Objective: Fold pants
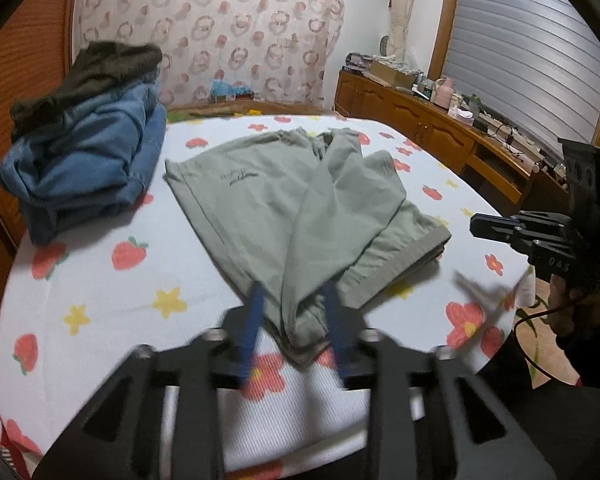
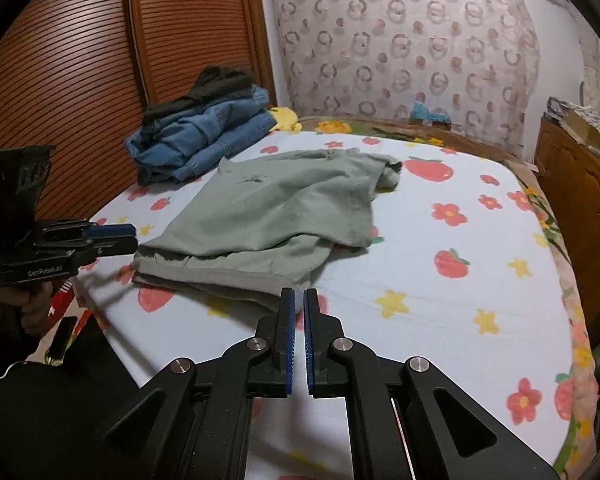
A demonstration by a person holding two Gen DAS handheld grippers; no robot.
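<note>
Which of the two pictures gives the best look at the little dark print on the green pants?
The right wrist view. There the print sits sharp on the flat upper layer of the green pants. In the left wrist view the print is also visible, but motion blur smears it.

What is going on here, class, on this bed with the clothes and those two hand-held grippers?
A person is folding grey-green pants on a flower-print bed sheet, holding a gripper in each hand. The left gripper sits at the near end of the pants with its blue fingers spread on either side of the fabric, not clamped. The right gripper is nearly closed, holding nothing, just short of the near hem. A pile of folded jeans sits behind, to the left.
</note>
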